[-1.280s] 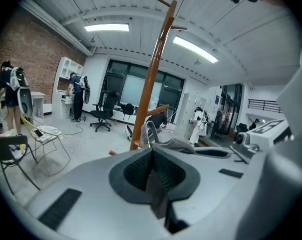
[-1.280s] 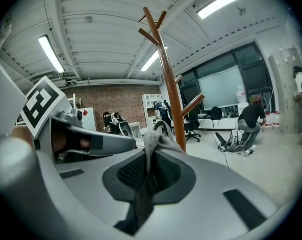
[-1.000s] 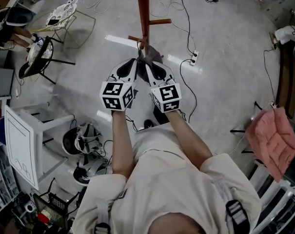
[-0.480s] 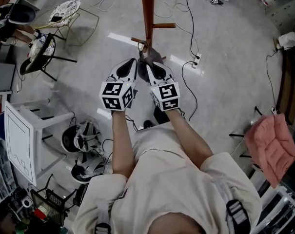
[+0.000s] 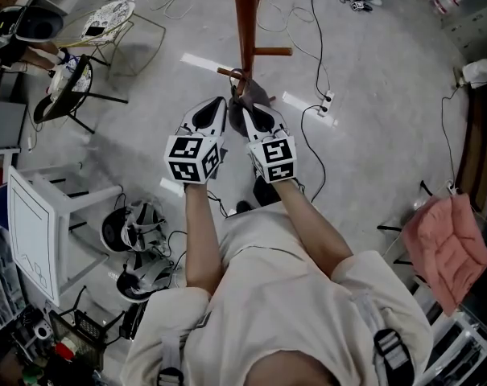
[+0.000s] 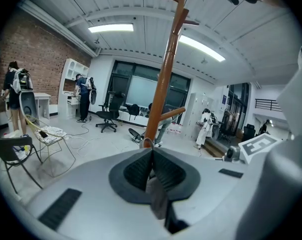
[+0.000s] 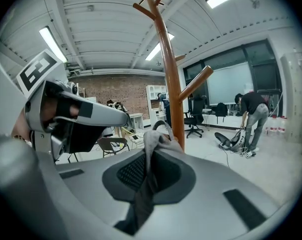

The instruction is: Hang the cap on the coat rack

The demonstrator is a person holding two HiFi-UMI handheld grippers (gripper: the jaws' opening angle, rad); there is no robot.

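The grey cap [image 5: 254, 95] was held up just beside the pole of the coat rack [image 5: 245, 14], close under its lowest peg [image 5: 229, 72]; whether it touched the peg could not be told. On the near side of the rack, the left gripper [image 6: 151, 156] and right gripper [image 7: 148, 158] stood side by side, each with jaws pinched tight on a fold of the cap's cloth.

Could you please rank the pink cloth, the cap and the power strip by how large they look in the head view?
Largest to smallest:
1. pink cloth
2. cap, which is partly hidden and held nearer the camera than the other two, so it may look bigger than it really is
3. power strip on the floor
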